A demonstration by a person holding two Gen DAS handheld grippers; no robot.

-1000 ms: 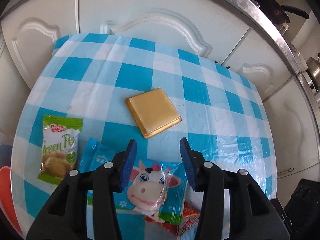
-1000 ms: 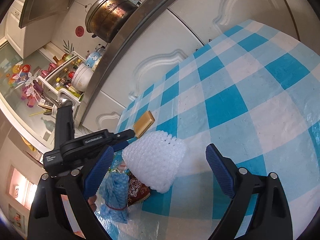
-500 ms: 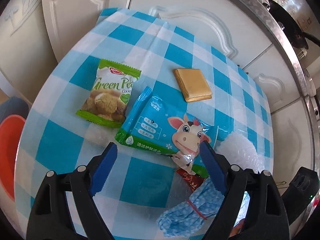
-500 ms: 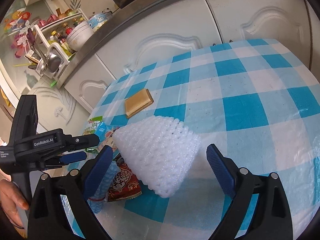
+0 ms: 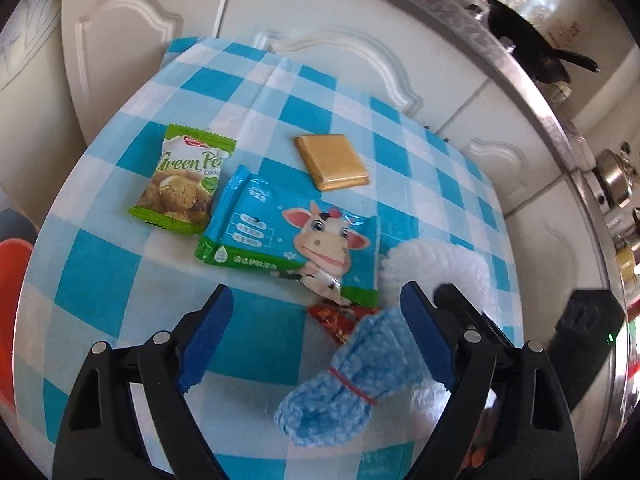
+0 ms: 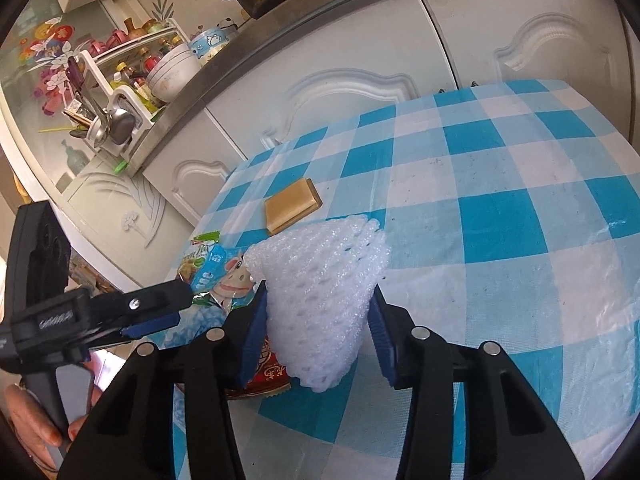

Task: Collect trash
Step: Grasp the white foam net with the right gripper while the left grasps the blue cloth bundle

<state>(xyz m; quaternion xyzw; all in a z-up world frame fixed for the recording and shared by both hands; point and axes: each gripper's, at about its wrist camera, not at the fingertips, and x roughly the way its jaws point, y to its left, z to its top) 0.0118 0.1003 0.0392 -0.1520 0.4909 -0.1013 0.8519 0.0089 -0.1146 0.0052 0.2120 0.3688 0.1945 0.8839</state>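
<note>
Right gripper clamps its blue pads on the white foam fruit net at table centre. Left gripper hovers spread wide, empty, a blue foam bundle lying under its right-hand finger; cow wet-wipes pack at twelve o'clock.

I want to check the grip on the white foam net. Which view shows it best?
The right wrist view: the white foam net fills the centre, squeezed between the right gripper fingers. The left wrist view shows only its fuzzy top edge, mostly hidden behind the open left gripper and the blue net bundle.
</note>
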